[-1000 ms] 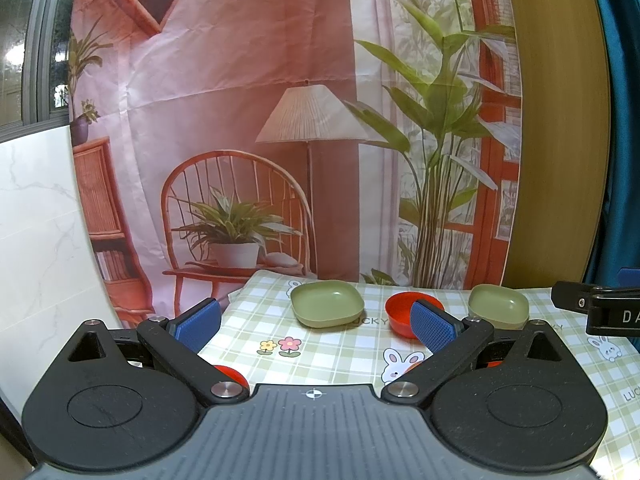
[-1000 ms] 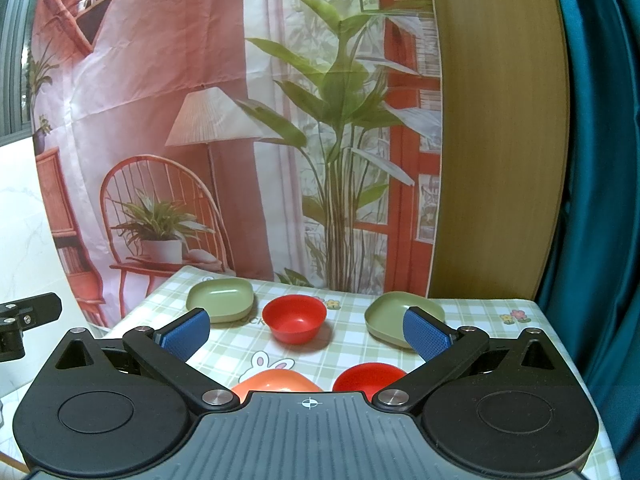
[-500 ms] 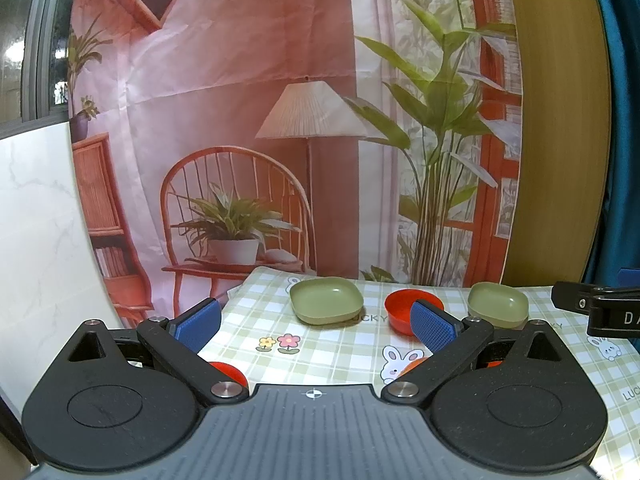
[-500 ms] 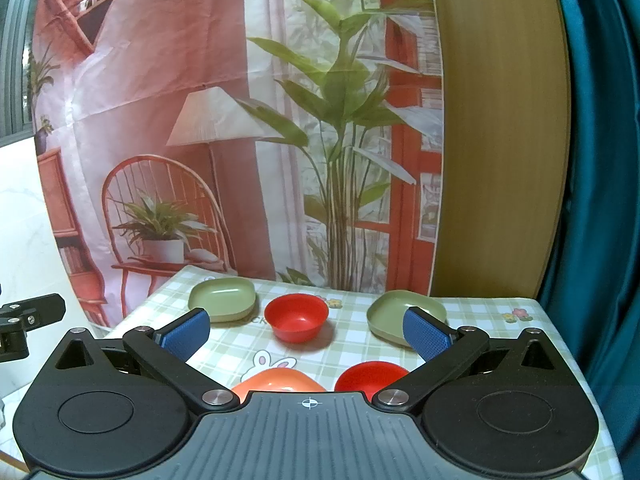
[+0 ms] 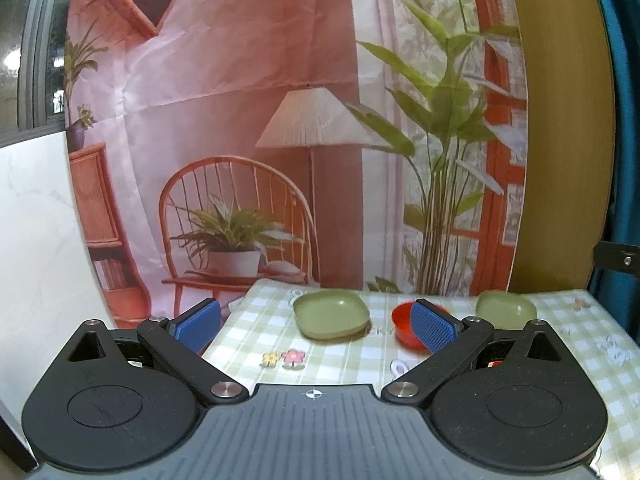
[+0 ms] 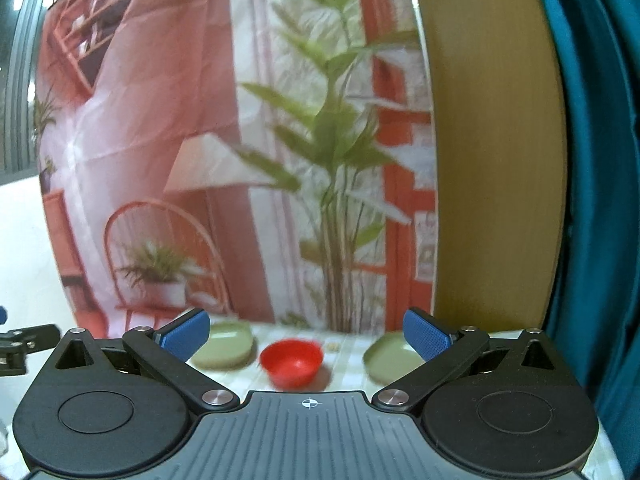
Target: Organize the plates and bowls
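Both claws are spread wide and hold nothing. The left claw [image 5: 316, 318] hovers above the near edge of the desk [image 5: 256, 332], which wears a smooth green-and-white checked cloth printed with small flowers.

Compared with a moment ago, the right claw [image 6: 306, 336] has swung upward. Its view is now blurred, and the two nearer dishes it showed then, one orange and one red, have dropped out of sight. This suggests it is repositioning, not yet reaching; no sorting has begun.

In the left view a shallow, rounded-square green plate [image 5: 331, 313] lies at twelve o'clock. A glossy red bowl [image 5: 404, 322] sits at one o'clock, partly behind a blue ridged fingertip [image 5: 434, 326]. A second green dish [image 5: 506, 309] sits at two o'clock. All look like smooth matte plastic and stand apart.
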{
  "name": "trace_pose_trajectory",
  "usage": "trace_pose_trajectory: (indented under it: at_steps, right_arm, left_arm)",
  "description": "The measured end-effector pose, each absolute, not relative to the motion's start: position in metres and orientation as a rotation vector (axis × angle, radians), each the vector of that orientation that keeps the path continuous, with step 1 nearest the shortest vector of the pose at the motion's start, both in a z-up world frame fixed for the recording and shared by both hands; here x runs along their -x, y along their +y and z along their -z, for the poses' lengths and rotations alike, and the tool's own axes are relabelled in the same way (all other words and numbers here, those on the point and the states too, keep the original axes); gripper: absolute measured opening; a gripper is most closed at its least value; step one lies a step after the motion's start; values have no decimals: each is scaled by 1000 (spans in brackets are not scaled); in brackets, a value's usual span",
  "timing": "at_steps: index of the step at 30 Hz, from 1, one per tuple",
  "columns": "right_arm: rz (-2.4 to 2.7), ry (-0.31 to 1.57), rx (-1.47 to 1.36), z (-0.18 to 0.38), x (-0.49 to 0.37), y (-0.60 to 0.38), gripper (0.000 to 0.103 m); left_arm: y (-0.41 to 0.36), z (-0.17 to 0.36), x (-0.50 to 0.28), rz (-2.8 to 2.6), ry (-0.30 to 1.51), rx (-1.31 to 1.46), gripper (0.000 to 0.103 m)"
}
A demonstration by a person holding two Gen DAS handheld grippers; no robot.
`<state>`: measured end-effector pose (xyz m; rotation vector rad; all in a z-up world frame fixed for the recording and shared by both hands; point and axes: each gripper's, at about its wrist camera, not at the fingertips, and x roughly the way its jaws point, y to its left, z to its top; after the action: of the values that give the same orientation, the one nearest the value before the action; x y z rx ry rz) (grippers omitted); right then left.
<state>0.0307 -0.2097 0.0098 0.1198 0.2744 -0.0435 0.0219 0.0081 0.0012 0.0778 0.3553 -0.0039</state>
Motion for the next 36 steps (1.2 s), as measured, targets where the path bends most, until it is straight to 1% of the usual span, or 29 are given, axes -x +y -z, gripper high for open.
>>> trace_pose_trajectory:
  at_steps: [6,11,13,16,21,23,26,27,28,30,32,34,36]
  right_arm:
    - [35,272,-116,-9,-54,-224,103]
    - [15,298,-114,1,-75,-218,103]
    - [-23,316,-130,5,-87,-213,103]
    - [-84,334,-134,9,-107,-203,103]
    - [-113,411,-151,18,-150,-186,103]
    - [-127,414,-154,24,-165,-179,101]
    - [-150,433,-154,32,-191,-169,97]
    - [-163,440,-154,34,-200,-165,94]
    - [-176,449,-155,36,-208,-162,89]
    - [-200,468,-153,41,-227,-153,85]
    - [-221,481,-147,44,-245,-144,82]
    - [-233,496,-133,48,-264,-135,75]
    - [-239,503,-127,52,-283,-127,72]
  left_arm:
    - [14,-2,-45,-8,349,-94,102]
    - [24,-3,-69,-10,348,-106,101]
    - [30,-4,-79,-14,365,-94,101]
    - [38,-6,-90,-37,359,-107,97]
    - [48,-2,-118,-66,377,-142,97]
    - [55,0,-127,-66,391,-129,91]
    - [62,7,-144,-47,413,-143,86]
    - [65,11,-151,-47,417,-148,85]
    - [67,15,-157,-46,421,-145,82]
    - [72,24,-172,-37,444,-108,74]
    - [83,34,-188,-17,473,-21,61]
    - [91,45,-204,-7,490,37,54]
    - [93,57,-218,-34,497,47,54]
